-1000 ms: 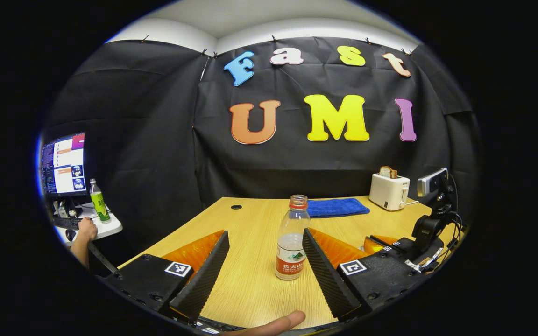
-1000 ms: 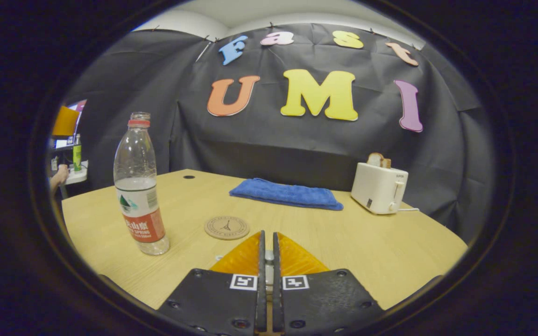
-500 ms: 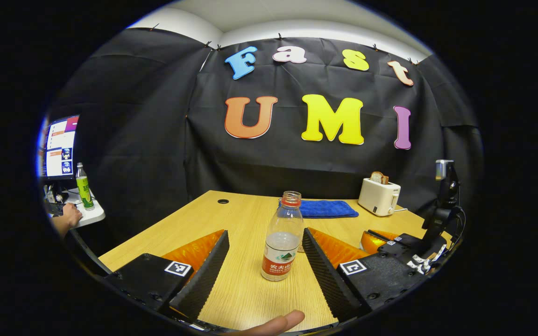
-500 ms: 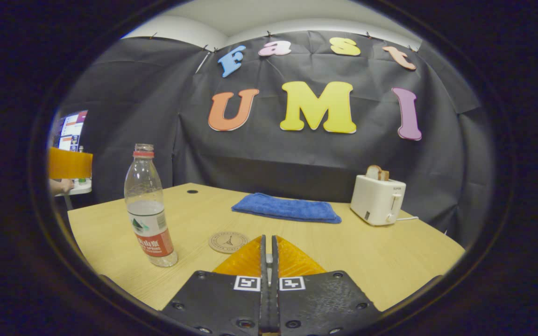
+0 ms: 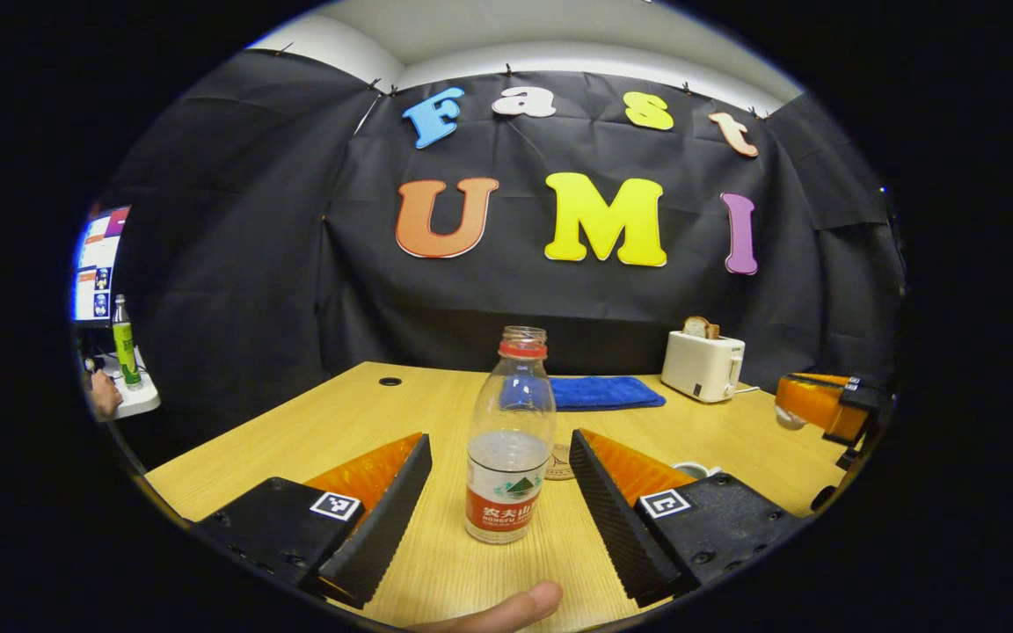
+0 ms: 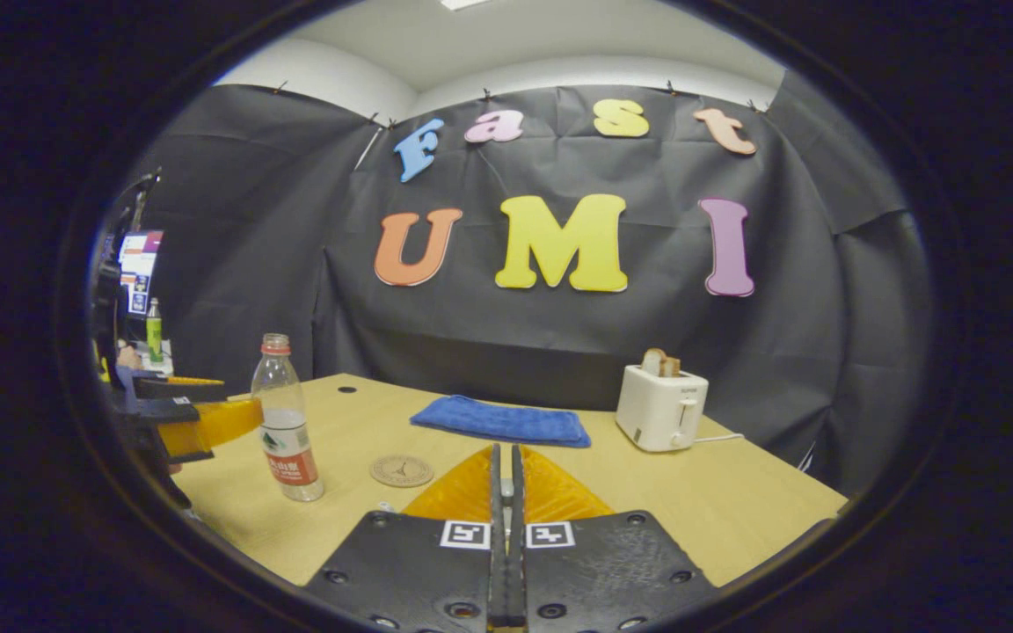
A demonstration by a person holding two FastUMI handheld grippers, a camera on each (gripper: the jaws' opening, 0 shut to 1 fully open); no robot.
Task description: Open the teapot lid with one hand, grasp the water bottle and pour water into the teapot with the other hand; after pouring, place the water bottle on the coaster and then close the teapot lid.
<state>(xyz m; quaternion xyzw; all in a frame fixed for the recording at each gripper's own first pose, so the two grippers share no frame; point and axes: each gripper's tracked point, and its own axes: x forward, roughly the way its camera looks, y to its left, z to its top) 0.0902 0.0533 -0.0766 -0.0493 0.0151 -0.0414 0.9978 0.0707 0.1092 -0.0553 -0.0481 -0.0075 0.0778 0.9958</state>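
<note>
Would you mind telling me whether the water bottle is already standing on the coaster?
No, in the right gripper view the water bottle stands on the bare table, with the coaster apart beside it.

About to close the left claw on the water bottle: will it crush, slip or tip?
The water bottle looks like thin clear plastic with no cap, so a hard squeeze may dent it and push water up. It is under half full, so probably light. Tall and narrow, it could tip if one finger touches first.
</note>
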